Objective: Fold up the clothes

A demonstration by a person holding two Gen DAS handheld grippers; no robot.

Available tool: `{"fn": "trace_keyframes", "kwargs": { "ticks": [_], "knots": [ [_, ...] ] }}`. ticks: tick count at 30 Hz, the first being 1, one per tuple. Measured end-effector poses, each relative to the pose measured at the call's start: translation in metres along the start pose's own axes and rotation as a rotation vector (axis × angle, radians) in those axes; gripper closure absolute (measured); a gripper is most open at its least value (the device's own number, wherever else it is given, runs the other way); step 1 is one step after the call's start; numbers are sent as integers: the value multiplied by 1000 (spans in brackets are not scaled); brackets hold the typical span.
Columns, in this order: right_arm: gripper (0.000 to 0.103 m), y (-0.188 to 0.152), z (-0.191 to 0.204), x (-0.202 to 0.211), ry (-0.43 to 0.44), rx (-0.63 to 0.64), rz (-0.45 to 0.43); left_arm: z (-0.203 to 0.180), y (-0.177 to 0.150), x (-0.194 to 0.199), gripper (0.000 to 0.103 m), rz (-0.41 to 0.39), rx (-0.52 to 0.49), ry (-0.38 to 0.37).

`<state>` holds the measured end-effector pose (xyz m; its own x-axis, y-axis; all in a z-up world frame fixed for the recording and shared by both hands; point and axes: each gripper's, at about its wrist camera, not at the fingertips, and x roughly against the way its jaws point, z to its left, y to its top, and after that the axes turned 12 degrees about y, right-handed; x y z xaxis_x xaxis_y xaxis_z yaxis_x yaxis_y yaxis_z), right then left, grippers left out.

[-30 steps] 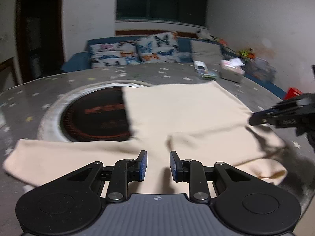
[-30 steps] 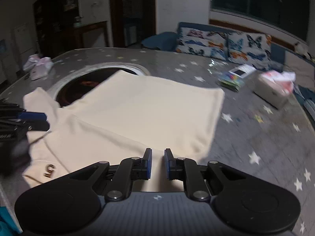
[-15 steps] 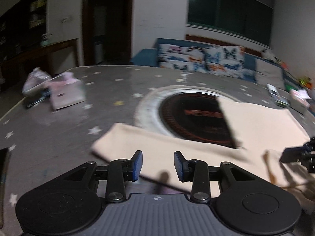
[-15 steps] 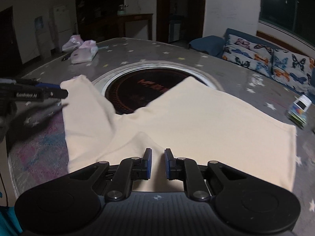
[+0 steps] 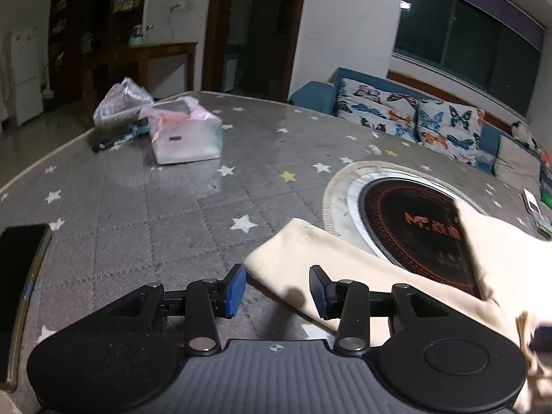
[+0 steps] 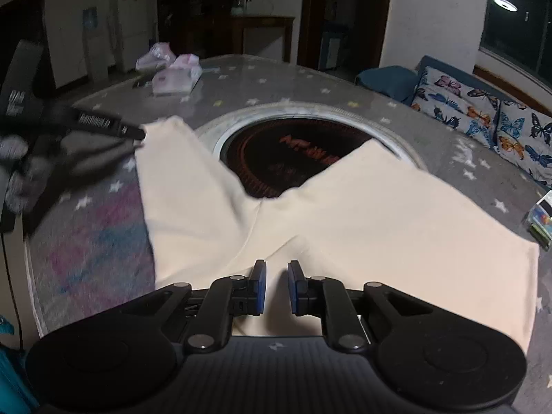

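A cream long-sleeved garment lies spread on the grey star-patterned table, partly over a round black hob. Its left sleeve stretches toward my left gripper. That gripper is open, and the sleeve's end lies just ahead of and between its blue pads. In the right wrist view the left gripper is blurred, its tip at the sleeve end. My right gripper is nearly closed, with creases of the garment's near edge running into the narrow gap between its pads.
A round inset hob sits mid-table. Far left are a pink tissue pack and a plastic bag. A dark phone lies at the near-left edge. Small packets lie at the right. A sofa with butterfly cushions stands behind.
My left gripper swung left from the garment's middle to the sleeve end and opened wider. The right gripper's view turned leftward over the garment, with its finger gap unchanged.
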<state>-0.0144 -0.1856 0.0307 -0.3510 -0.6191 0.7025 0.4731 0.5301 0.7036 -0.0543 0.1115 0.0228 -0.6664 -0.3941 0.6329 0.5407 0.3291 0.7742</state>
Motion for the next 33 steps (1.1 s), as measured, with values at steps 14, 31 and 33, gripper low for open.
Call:
{"fn": "trace_keyframes", "kwargs": {
  "ticks": [14,31,33],
  "knots": [
    [90,-4,2,39,-12,-38,-106,-15,10,14,96,-30,37,-95],
    [90,-66,-49,114,-149,-274,-255,-136,13,125,97,-156,-161,-556],
    [90,-75,-54,120,-160,-306,-269,-156,5,132,97,-146,-203,-605]
  ]
}}
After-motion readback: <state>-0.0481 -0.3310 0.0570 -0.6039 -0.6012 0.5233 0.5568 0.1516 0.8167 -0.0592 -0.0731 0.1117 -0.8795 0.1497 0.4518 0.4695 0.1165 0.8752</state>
